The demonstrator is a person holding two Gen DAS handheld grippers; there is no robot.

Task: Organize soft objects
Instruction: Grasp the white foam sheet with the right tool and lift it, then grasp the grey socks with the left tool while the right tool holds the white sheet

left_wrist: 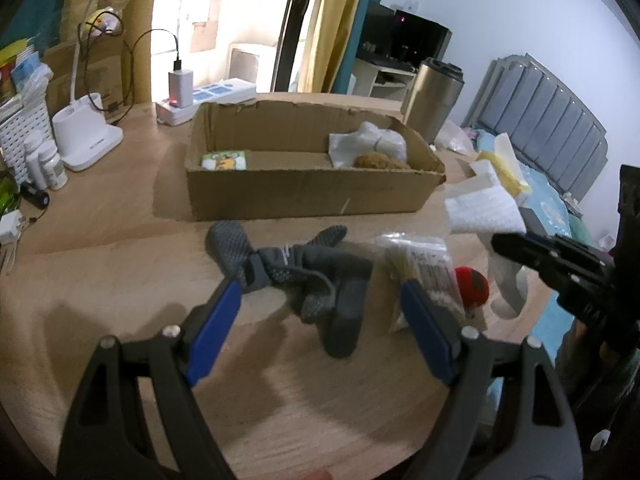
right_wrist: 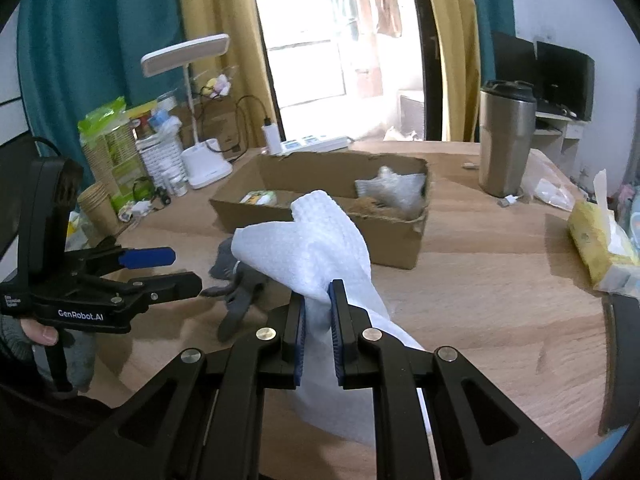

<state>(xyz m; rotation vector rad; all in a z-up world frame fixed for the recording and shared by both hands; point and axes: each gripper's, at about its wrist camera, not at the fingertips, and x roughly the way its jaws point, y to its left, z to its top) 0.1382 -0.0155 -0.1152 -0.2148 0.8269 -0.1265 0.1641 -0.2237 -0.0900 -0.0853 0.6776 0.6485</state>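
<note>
A tangle of grey socks [left_wrist: 304, 272] lies on the wooden table in front of a low cardboard box [left_wrist: 304, 196]. My left gripper [left_wrist: 320, 286] hovers over the socks, open, its blue pads on either side of them and apart from them. My right gripper [right_wrist: 318, 292] is shut on a white foam sheet [right_wrist: 316, 240], which hangs above the table. From the left wrist, that sheet [left_wrist: 484, 212] and the right gripper [left_wrist: 500, 242] show at the right. In the box lie a white bundle [left_wrist: 380, 140], a brown fuzzy thing [left_wrist: 380, 160] and a green packet [left_wrist: 224, 160].
A clear plastic bag [left_wrist: 424, 268] and a red ball [left_wrist: 474, 284] lie right of the socks. A steel tumbler [right_wrist: 506, 140] stands behind the box, and a yellow tissue pack [right_wrist: 596, 240] lies at the right edge. A white lamp base [left_wrist: 86, 136], bottles and a power strip crowd the far left.
</note>
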